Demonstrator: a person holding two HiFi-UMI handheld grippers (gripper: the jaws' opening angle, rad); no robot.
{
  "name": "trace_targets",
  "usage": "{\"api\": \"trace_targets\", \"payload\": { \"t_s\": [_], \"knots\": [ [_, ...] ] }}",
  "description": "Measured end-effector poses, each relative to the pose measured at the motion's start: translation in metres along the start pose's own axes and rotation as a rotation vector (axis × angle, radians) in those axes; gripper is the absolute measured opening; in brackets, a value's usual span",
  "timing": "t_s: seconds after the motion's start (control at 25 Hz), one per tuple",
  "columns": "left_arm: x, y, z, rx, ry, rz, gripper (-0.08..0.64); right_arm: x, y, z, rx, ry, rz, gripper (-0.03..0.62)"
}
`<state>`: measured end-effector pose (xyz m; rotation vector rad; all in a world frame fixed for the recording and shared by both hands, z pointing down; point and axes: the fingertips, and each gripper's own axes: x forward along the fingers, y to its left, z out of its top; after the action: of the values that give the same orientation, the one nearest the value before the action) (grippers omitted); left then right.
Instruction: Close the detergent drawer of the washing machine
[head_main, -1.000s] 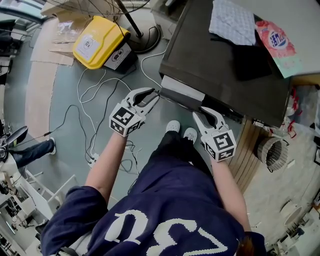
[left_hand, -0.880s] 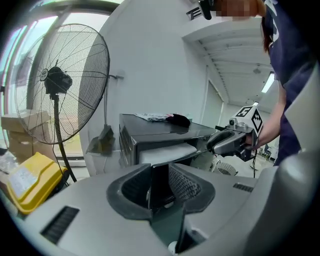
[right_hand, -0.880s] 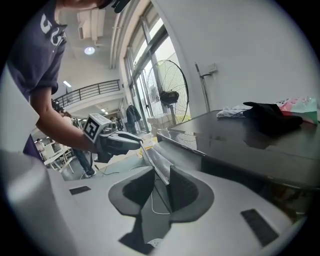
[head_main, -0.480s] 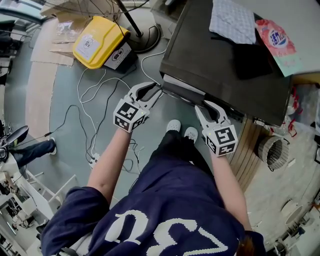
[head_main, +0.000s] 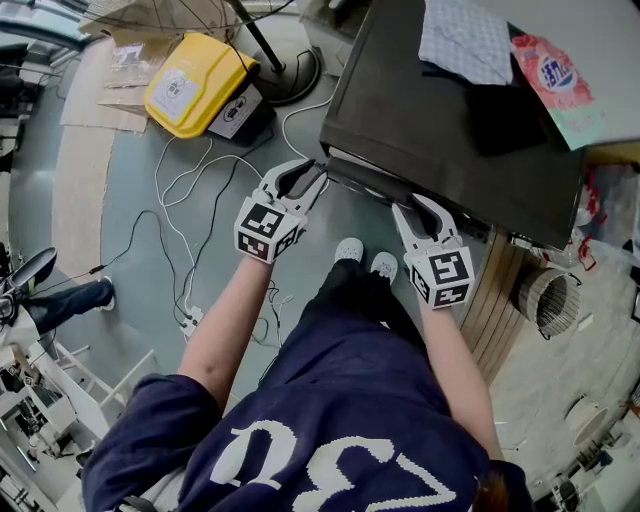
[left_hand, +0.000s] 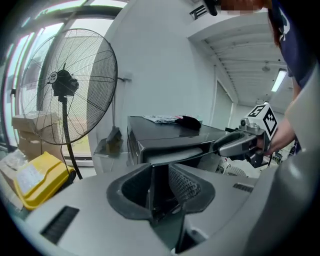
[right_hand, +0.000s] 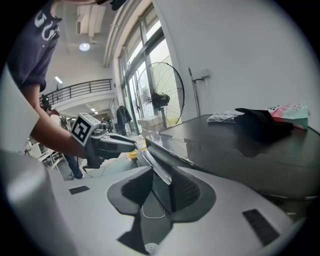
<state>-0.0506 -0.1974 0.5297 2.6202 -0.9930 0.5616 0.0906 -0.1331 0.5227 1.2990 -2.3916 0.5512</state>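
The dark washing machine (head_main: 450, 130) stands at the upper right of the head view. Its detergent drawer (head_main: 365, 183) shows only as a thin pale strip along the front edge. My left gripper (head_main: 318, 172) is open at the drawer's left end, and in the left gripper view the drawer's front (left_hand: 175, 155) lies between its spread jaws (left_hand: 160, 172). My right gripper (head_main: 405, 203) is at the drawer's right end. Its jaws have just been opening, and the front's edge (right_hand: 157, 162) runs between them (right_hand: 160, 182) without being pressed by the pads.
On the machine's top lie a patterned cloth (head_main: 465, 40), a dark cloth (head_main: 505, 125) and a pink detergent bag (head_main: 555, 85). A yellow case (head_main: 195, 80), a fan's base (head_main: 290, 75) and loose cables (head_main: 190, 200) are on the floor to the left.
Both grippers have moved up toward the machine and the drawer has slid in, so its white top no longer shows. The right gripper's jaws have widened.
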Motion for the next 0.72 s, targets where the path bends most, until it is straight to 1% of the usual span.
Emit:
{"api": "trace_targets", "payload": {
  "t_s": [0.12, 0.32, 0.44, 0.6, 0.72],
  "knots": [
    [0.0062, 0.0034, 0.0053, -0.006, 0.008, 0.022, 0.124, 0.0045, -0.0074, 0.0035, 0.014, 0.003, -0.014, 0.129],
    [0.0089, 0.0056, 0.0075, -0.002, 0.006, 0.021, 0.124, 0.0064, -0.0096, 0.0061, -0.006, -0.004, -0.04, 0.137],
    [0.0097, 0.0073, 0.0068, -0.008, 0.001, 0.03, 0.124, 0.0078, -0.009, 0.0067, -0.056, 0.003, -0.06, 0.138],
    [0.0122, 0.0072, 0.0072, -0.008, 0.005, 0.038, 0.124, 0.0082, -0.008, 0.0086, -0.169, 0.036, -0.105, 0.14],
    [0.0122, 0.007, 0.0077, -0.011, 0.01, 0.048, 0.124, 0.0071, -0.0072, 0.0101, -0.214, 0.045, -0.126, 0.138]
  ]
}}
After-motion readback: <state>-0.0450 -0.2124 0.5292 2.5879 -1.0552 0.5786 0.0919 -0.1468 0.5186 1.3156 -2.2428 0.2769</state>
